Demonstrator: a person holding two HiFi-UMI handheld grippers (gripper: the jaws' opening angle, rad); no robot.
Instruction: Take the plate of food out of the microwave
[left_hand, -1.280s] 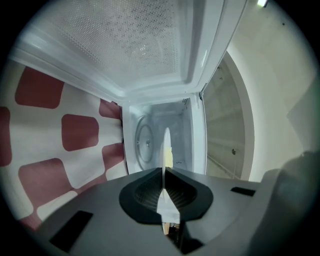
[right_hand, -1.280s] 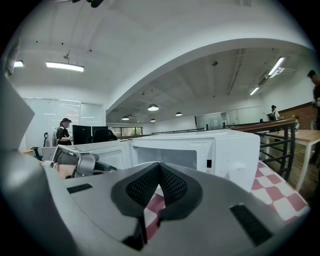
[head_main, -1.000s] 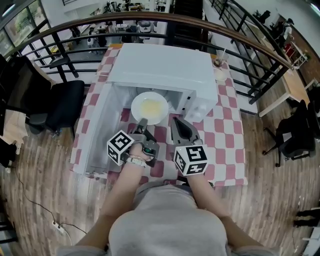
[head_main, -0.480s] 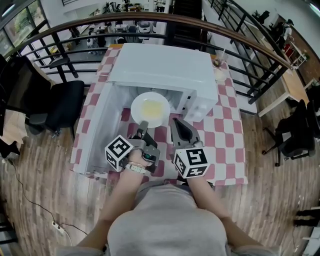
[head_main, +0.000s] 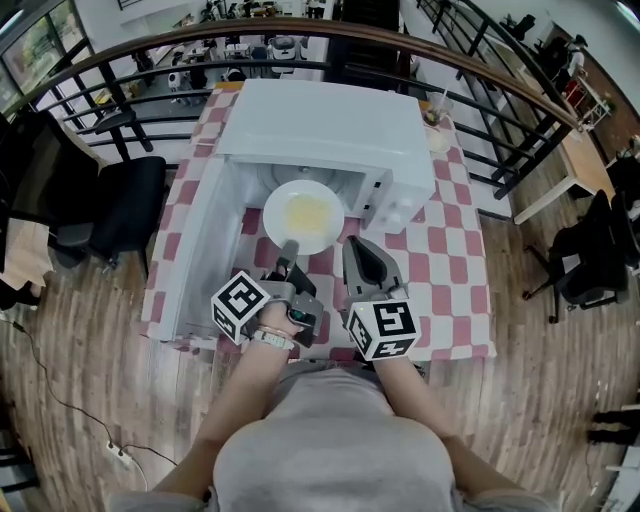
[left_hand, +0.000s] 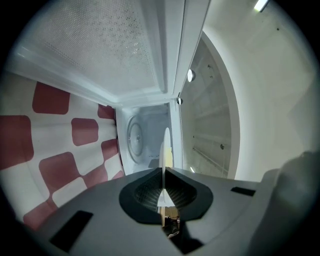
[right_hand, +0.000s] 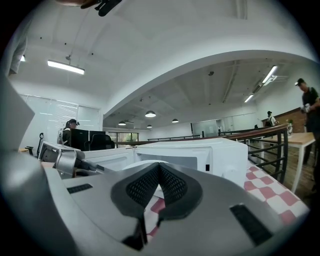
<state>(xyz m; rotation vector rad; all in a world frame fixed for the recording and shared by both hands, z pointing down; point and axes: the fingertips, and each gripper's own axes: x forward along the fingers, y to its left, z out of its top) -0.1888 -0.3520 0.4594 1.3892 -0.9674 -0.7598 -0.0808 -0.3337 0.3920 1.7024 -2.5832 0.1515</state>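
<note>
Here, the plate of food (head_main: 305, 215) is gripped by its near rim in the left gripper (head_main: 288, 250), whose jaws are clamped narrow on the thin edge, at the open front of the microwave (head_main: 330, 130). The right gripper (head_main: 352, 245) is seen just beside the plate, its jaws pressed together with nothing held. A checked tablecloth (head_main: 440, 250) is spread underneath.

Reaches forward, forearms (head_main: 245, 385) side by side. Pinches plate (head_main: 305, 215) rim in left claw (head_main: 288, 250); holds right claw (head_main: 352, 245) closed, empty.
</note>
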